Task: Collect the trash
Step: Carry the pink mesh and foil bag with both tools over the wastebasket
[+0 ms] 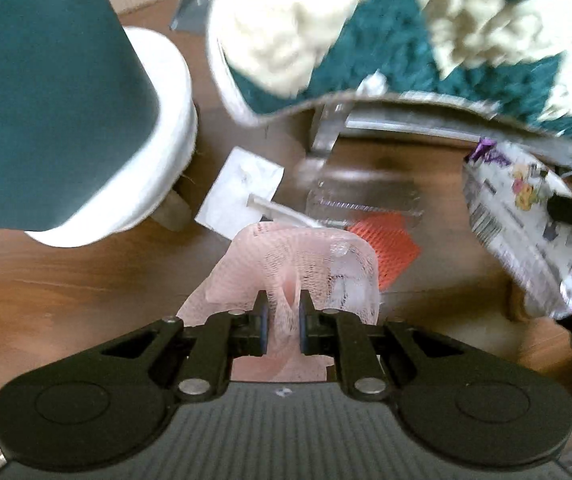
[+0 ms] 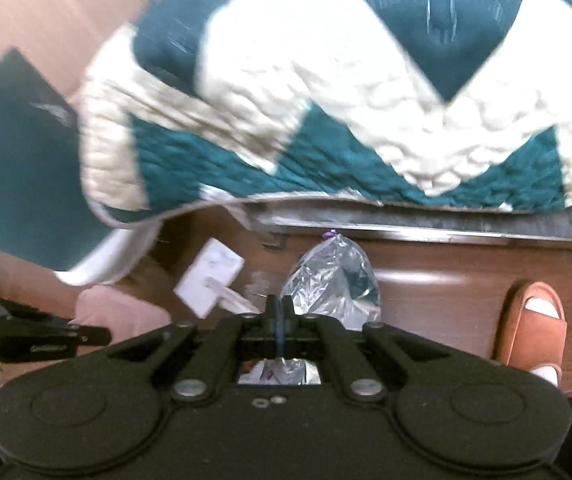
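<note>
My left gripper (image 1: 281,300) is shut on a pink foam net sleeve (image 1: 298,256) and holds it above the wooden floor. My right gripper (image 2: 280,304) is shut on a crinkled foil snack wrapper (image 2: 334,276); the same wrapper (image 1: 526,216) shows at the right of the left wrist view, white with print and purple ends. On the floor lie a white paper napkin (image 1: 241,192) with a white straw (image 1: 273,208), a clear plastic bottle (image 1: 362,196) and an orange mesh piece (image 1: 390,240). The napkin (image 2: 209,276) also shows in the right wrist view.
A teal and cream quilt (image 2: 326,100) hangs over a bed edge with a metal frame (image 2: 426,228). A teal and white stool (image 1: 65,120) stands at the left. A foot in a brown slipper (image 2: 534,324) is at the right.
</note>
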